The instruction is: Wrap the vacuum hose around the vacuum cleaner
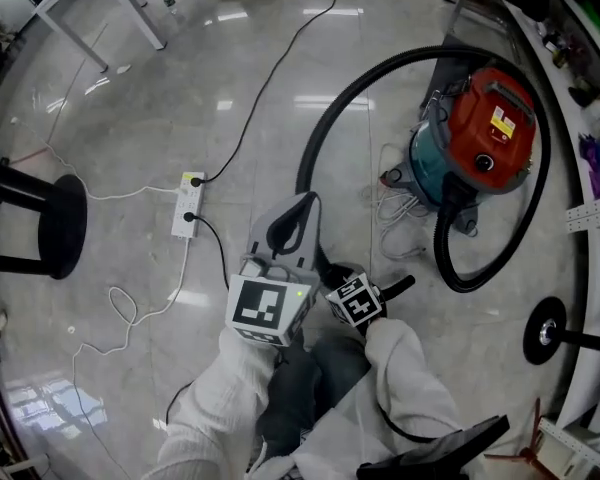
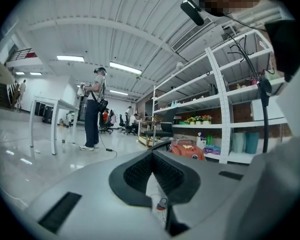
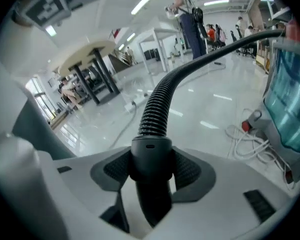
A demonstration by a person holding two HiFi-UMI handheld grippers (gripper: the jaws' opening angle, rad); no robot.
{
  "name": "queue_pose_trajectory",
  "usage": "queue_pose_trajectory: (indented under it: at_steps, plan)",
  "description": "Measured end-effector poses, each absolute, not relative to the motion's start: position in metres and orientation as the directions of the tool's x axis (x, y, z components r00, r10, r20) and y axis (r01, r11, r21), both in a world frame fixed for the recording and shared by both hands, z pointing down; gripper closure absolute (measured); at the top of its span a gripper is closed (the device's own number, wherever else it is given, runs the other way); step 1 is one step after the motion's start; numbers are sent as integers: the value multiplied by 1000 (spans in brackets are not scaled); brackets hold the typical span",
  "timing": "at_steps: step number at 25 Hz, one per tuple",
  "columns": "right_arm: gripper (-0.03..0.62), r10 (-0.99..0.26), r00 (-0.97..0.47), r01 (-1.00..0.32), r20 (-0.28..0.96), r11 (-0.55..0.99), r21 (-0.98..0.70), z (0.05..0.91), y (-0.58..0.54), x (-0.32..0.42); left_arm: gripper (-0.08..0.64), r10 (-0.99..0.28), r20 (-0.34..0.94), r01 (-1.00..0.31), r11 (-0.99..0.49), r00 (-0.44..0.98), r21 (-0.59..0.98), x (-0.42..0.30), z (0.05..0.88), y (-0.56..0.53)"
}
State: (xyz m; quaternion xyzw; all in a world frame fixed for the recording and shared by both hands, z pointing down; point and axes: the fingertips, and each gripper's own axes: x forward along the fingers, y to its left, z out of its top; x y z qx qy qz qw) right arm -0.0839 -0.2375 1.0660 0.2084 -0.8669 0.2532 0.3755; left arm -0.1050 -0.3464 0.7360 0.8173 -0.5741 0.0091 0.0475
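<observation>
The vacuum cleaner (image 1: 483, 133), red-topped with a teal body, stands on the floor to the right. Its black ribbed hose (image 1: 380, 68) arcs from my hands over the vacuum's far side, down its right, and loops back at the front (image 1: 470, 283). My right gripper (image 1: 332, 276) is shut on the hose's smooth black end cuff (image 3: 150, 159), and the ribbed hose (image 3: 157, 104) runs away from the pads. My left gripper (image 1: 292, 223) is just left of the hose, pointing away from me. Its pads (image 2: 140, 171) meet at the tips with nothing between them.
A white power strip (image 1: 188, 205) with black and white cables lies on the floor to the left. A black stool (image 1: 40, 223) stands at the far left. The vacuum's white cord (image 1: 395, 218) is coiled beside it. Shelving (image 2: 215, 104) lines the right, and a person (image 2: 92, 109) stands farther off.
</observation>
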Motion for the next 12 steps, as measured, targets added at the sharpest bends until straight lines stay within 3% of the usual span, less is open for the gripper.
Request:
queue_pose_trajectory:
  at_steps: [6, 12]
  plan:
    - [357, -312, -836, -501, 452, 771, -393, 805, -231, -144, 558, -959, 17, -959, -283, 283, 15, -142, 539, -350]
    - [357, -537, -816, -569, 216, 677, -468, 538, -258, -137, 558, -961, -43, -962, -274, 274, -8, -151, 329, -352]
